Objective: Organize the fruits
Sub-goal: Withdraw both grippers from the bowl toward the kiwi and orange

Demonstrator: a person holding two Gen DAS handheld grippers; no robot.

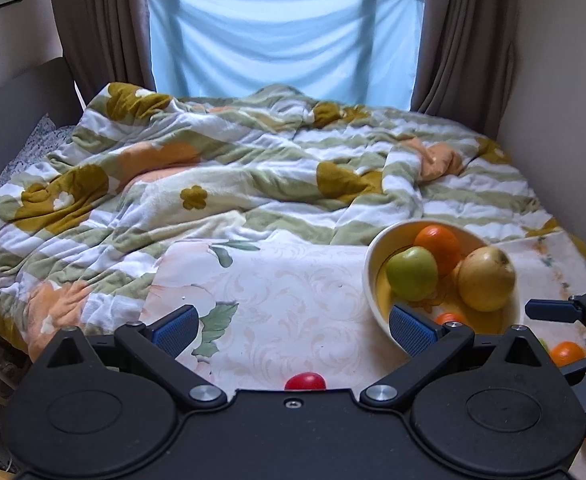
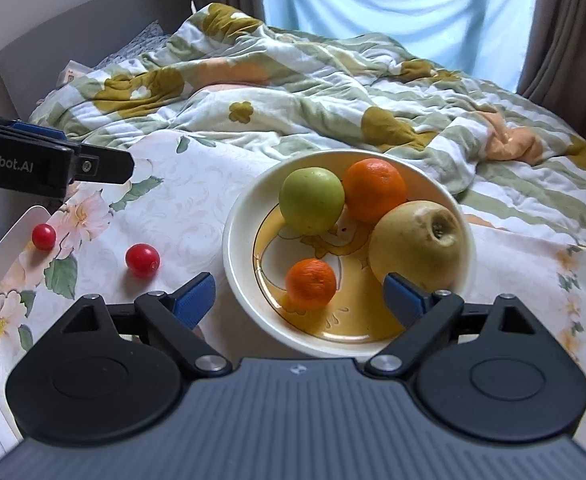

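A cream bowl (image 2: 245, 280) with a yellow inside sits on a floral cloth (image 2: 189, 200). It holds a green apple (image 2: 311, 200), a large orange (image 2: 375, 190), a small orange (image 2: 311, 283) and a yellow pear (image 2: 417, 240). Two red cherry tomatoes (image 2: 143, 260) (image 2: 43, 236) lie on the cloth to its left. My right gripper (image 2: 299, 300) is open over the bowl's near rim. My left gripper (image 1: 293, 328) is open and empty over the cloth, left of the bowl (image 1: 373, 272); one tomato (image 1: 305, 382) peeks out below it.
A rumpled flowered duvet (image 1: 213, 168) covers the bed behind the cloth. A white card (image 2: 9, 240) stands at the left by one tomato. Another orange (image 1: 567, 354) lies at the right beside the right gripper's body. Curtains and a window are behind.
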